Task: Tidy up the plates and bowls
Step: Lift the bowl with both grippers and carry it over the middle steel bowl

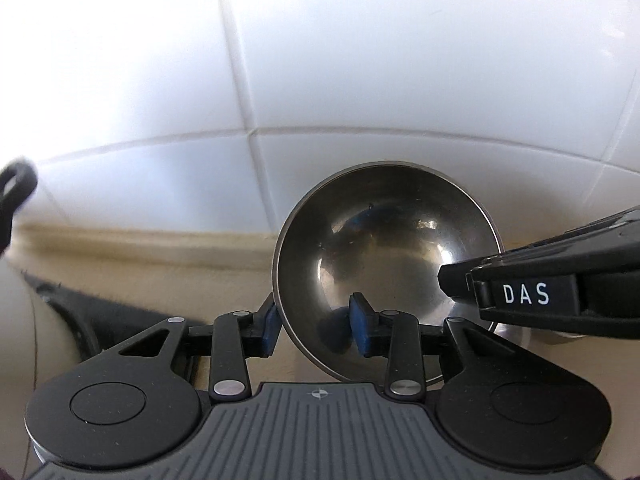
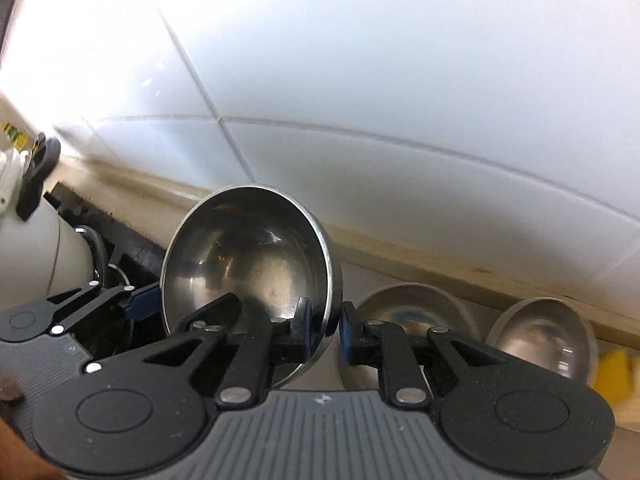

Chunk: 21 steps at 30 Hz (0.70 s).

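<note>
Filling the whole background: white tiled wall (image 1: 360,60), grey grout lines, bright glare at the upper left. Meets the beige counter (image 1: 160,272) along a stained, yellowish back edge. Toward the left end of the counter, a dark mat (image 1: 104,316) and, over it, a white rounded body (image 2: 28,248), kind not clear, with a black clip (image 2: 34,176) at its top.

Raised off the counter near its back edge: steel bowl (image 1: 384,240), tipped up on its side, hollow facing both cameras, smudges and reflections inside. Held at two opposite parts of its rim at once.

Toward the right end of the counter, close under the back edge, two more of the kind: near bowl (image 2: 416,312) just beyond the right gripper, far bowl (image 2: 548,332) beside it, further right. Both blurred, hollows showing; cannot tell whether touching each other.

Left gripper (image 1: 316,322): jaws narrowed onto the steel bowl's rim, one blue pad (image 1: 272,322) against the outer wall, the other inside the hollow. Right gripper (image 2: 325,330): likewise pinched on the opposite part of the rim, one pad within the hollow, one against the outside wall. From the left wrist, reaches in from the right, white letters DAS on its side, fingertip inside the bowl.

Smallest, at the far right end of the counter: blurred yellow thing (image 2: 612,368), beside the far bowl, nature not clear.
</note>
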Each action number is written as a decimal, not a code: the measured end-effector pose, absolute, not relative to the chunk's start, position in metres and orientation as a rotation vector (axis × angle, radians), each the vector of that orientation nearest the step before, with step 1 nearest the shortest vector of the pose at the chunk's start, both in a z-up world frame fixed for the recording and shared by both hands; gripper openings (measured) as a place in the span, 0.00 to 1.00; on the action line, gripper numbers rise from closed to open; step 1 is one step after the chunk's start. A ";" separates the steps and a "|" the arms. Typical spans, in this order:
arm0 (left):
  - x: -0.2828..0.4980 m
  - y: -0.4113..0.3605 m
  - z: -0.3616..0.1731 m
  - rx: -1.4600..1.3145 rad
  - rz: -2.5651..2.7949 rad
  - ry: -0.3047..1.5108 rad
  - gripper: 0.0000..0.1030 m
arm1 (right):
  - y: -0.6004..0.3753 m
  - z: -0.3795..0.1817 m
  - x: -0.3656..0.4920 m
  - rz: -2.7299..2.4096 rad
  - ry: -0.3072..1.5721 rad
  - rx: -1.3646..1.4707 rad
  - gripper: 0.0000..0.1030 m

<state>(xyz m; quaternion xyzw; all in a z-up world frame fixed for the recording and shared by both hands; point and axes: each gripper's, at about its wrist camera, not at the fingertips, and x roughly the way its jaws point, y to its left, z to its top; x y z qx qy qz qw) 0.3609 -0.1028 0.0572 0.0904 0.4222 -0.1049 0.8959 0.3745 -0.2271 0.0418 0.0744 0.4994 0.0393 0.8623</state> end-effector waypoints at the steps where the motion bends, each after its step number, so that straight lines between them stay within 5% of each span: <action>1: 0.358 -0.109 0.063 0.196 -0.228 0.863 0.37 | -0.233 0.047 0.370 0.071 1.038 0.161 0.00; 21: 0.358 -0.173 0.084 0.301 -0.344 0.843 0.42 | -0.290 0.083 0.336 -0.031 1.031 0.220 0.00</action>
